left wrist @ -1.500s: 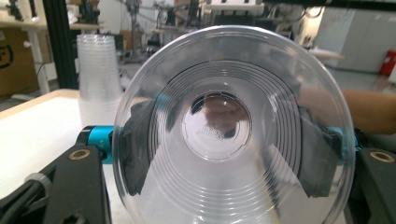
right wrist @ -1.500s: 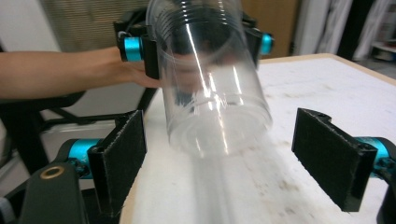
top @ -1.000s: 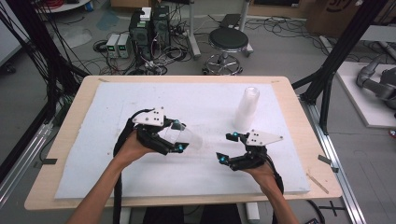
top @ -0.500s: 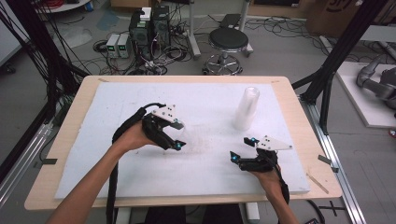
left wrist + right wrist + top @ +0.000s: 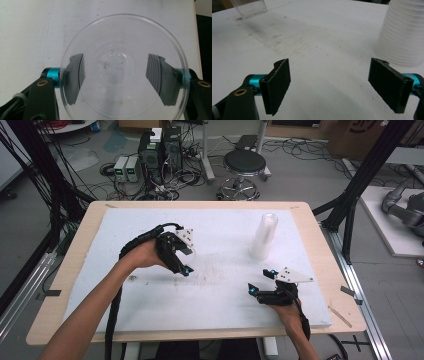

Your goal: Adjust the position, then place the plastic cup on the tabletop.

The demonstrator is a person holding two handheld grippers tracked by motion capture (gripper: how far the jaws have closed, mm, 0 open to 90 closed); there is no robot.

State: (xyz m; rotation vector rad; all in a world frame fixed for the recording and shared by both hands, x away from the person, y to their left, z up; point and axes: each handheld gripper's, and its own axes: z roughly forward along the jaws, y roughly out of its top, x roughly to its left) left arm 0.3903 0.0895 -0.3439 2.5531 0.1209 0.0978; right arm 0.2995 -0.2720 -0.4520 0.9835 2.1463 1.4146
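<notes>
left gripper (image 5: 186,261) clamps clear cup (image 5: 122,67) (pads on both sides) | right gripper (image 5: 261,281) jaws wide, empty | cup stack (image 5: 263,236) near

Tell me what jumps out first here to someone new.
The clear cup clamped in the left hand-held gripper, mid-left over the white board, its mouth toward that gripper's camera. Next, the tall stack of clear cups standing back right, with the right hand-held gripper open in front of it.

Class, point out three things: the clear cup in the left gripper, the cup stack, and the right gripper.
clear cup (image 5: 117,72), left gripper view, its bottom.
cup stack (image 5: 263,237), high view, its side.
right gripper (image 5: 328,87), right gripper view, between the fingertips.
</notes>
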